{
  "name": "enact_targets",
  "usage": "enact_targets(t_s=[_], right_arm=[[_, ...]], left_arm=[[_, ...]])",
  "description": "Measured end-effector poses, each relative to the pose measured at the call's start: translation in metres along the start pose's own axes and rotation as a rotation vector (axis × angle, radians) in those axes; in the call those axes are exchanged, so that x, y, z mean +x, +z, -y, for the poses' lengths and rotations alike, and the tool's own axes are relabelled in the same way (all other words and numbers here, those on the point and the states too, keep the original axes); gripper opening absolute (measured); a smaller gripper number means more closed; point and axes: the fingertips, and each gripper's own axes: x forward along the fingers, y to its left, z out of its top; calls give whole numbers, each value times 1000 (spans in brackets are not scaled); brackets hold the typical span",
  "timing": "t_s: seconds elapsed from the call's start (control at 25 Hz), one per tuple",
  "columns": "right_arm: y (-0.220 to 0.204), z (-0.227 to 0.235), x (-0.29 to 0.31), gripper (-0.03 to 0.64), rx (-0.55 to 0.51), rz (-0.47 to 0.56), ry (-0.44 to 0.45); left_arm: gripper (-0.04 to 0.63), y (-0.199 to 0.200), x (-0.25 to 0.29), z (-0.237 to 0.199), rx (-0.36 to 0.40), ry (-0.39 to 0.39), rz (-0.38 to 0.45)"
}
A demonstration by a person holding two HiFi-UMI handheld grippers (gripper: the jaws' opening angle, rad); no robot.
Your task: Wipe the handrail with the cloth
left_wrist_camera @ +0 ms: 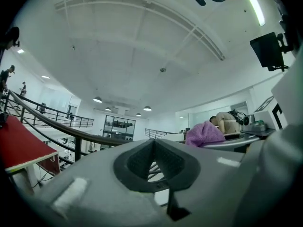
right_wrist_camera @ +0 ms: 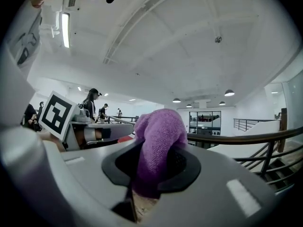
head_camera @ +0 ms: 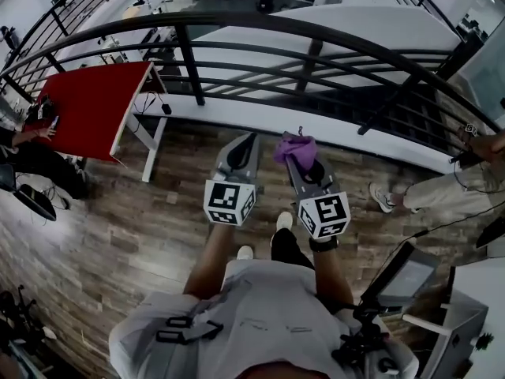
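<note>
Our right gripper [head_camera: 304, 163] clenches the purple cloth [head_camera: 293, 147], well apart from the black handrail [head_camera: 237, 20], and our left gripper [head_camera: 243, 147] has its jaws closed on nothing, so we fear the rail's friction may pull the bunched cloth out.

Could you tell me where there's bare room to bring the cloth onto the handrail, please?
The handrail top is bare all along; the stretch between its two nearer posts lies straight ahead of the right gripper holding the cloth. Crowded: the red table's left end and the floor at right.
</note>
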Motion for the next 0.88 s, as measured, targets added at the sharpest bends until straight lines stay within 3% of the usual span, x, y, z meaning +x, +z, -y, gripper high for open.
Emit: enact_targets(t_s=[0.16, 0.24, 0.32, 0.4, 0.56, 0.76, 0.88], right_arm=[[-4, 31, 49, 92, 59, 13, 47], [-3, 51, 78, 92, 89, 20, 70], [5, 74, 108, 92, 104, 49, 90], [21, 99, 133, 92, 99, 95, 108], [42, 139, 155, 92, 72, 149, 151], [24, 178, 175, 92, 138, 153, 212], [15, 187, 198, 92, 174, 129, 245]], left_arm=[[0, 0, 40, -32, -24, 51, 12], [2, 13, 61, -50, -19, 99, 90], [2, 23, 84, -63, 42, 127, 145], [2, 29, 112, -73, 84, 152, 147], [2, 36, 160, -80, 75, 199, 138], [2, 29, 207, -67, 116, 220, 132], [2, 18, 227, -82, 113, 251, 92]])
